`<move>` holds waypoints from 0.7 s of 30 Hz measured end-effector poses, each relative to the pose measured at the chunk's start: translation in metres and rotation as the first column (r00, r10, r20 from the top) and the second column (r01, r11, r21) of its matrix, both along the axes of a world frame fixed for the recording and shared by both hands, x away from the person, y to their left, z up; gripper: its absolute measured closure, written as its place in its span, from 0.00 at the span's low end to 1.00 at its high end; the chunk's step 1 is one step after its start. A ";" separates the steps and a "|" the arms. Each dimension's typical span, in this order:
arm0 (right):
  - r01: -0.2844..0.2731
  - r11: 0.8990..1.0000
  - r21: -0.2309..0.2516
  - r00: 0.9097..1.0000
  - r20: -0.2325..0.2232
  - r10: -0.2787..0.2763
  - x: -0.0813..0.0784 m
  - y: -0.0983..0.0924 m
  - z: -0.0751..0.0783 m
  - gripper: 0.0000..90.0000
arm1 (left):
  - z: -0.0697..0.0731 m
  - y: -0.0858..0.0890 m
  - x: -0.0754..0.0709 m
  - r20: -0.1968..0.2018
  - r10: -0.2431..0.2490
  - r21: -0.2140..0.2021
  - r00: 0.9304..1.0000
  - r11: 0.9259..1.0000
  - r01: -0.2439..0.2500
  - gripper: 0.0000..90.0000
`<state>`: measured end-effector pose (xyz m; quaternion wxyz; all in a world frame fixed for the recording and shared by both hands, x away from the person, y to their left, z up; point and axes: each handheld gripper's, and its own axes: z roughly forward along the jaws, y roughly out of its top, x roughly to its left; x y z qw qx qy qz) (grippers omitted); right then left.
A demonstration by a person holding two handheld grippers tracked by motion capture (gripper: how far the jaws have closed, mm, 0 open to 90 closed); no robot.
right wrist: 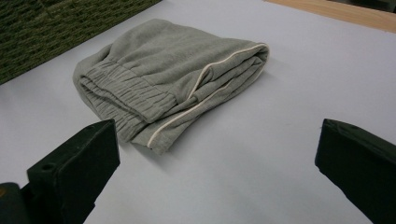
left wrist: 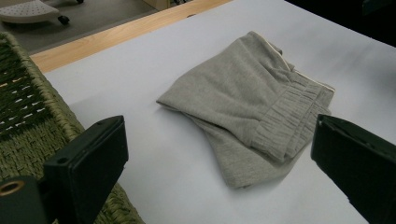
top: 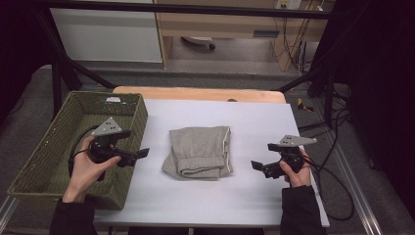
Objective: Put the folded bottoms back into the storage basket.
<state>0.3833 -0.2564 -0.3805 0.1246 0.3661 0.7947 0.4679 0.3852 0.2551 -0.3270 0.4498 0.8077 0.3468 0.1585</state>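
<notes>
Trousers (top: 200, 152) lay folded mid-table; I held my left gripper (top: 135, 155) and right gripper (top: 260, 156) spread wide either side, apart from them.

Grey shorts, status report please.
Both hand-held grippers open: left, right. Shorts folded, untouched, between them. Basket left. Nothing in the way.

A lab-style recording bay, by the look of it.
Black metal frame bars (top: 63, 63) ring the white-topped table (top: 254, 127), loose cables (top: 337, 122) trail over grey carpet, and a wooden desk (top: 220, 22) stands behind.
</notes>
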 end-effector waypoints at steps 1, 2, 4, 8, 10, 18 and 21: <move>-0.001 1.000 0.001 1.000 0.000 0.001 0.000 0.000 0.000 0.01 | 0.000 -0.001 0.001 -0.002 0.002 -0.002 1.000 1.000 -0.002 0.04; -0.002 1.000 0.001 1.000 0.003 0.002 0.000 -0.001 0.000 0.01 | 0.001 -0.002 0.001 -0.004 0.003 0.000 1.000 1.000 -0.003 0.04; -0.002 1.000 0.001 1.000 0.003 0.002 0.000 -0.001 0.000 0.01 | 0.003 -0.005 0.001 -0.003 0.008 0.001 1.000 1.000 -0.008 0.04; -0.001 1.000 0.002 1.000 0.000 0.001 0.000 0.000 0.000 0.01 | 0.007 -0.010 0.002 0.006 0.010 -0.005 1.000 1.000 -0.010 0.04; -0.001 1.000 0.002 1.000 0.001 0.001 0.000 0.000 0.000 0.01 | 0.008 -0.013 0.002 0.008 0.011 -0.006 1.000 1.000 -0.011 0.04; -0.002 1.000 0.006 1.000 0.005 0.002 -0.001 -0.001 0.001 0.01 | 0.004 -0.032 0.004 0.000 -0.005 0.016 1.000 1.000 0.005 0.04; -0.001 1.000 0.005 1.000 0.004 0.001 -0.001 -0.002 0.001 0.01 | 0.002 -0.041 0.004 0.004 -0.012 0.026 1.000 1.000 0.012 0.04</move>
